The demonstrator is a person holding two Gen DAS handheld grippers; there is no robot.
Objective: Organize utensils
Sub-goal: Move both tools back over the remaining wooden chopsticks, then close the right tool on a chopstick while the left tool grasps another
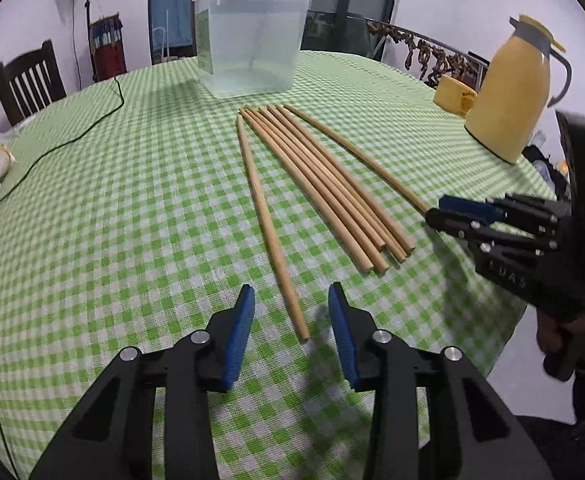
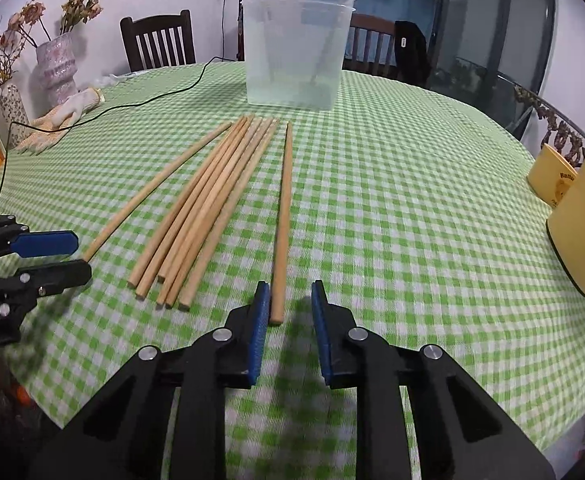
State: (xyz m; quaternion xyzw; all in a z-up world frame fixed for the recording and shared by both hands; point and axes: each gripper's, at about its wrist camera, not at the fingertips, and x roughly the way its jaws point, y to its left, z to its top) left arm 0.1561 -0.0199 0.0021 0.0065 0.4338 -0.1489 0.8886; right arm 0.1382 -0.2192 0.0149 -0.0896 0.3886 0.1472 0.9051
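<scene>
Several wooden chopsticks [image 1: 324, 184] lie in a loose row on the green checked tablecloth [image 1: 132, 200], pointing toward a clear plastic tub [image 1: 252, 36]. The tub [image 2: 298, 46] holds two chopsticks. My left gripper [image 1: 290, 320] is open, with the near end of the leftmost chopstick [image 1: 270, 232] between its fingers. My right gripper [image 2: 290, 308] is open around the near end of the rightmost chopstick [image 2: 283, 216]. The right gripper also shows in the left wrist view [image 1: 448, 208]. The left gripper shows in the right wrist view [image 2: 60, 256].
A yellow thermos jug [image 1: 508, 88] and a yellow mug [image 1: 452, 94] stand at the right. A black cable [image 1: 72, 136] crosses the left side. White gloves [image 2: 68, 110], vases [image 2: 54, 68] and wooden chairs [image 2: 158, 42] lie beyond.
</scene>
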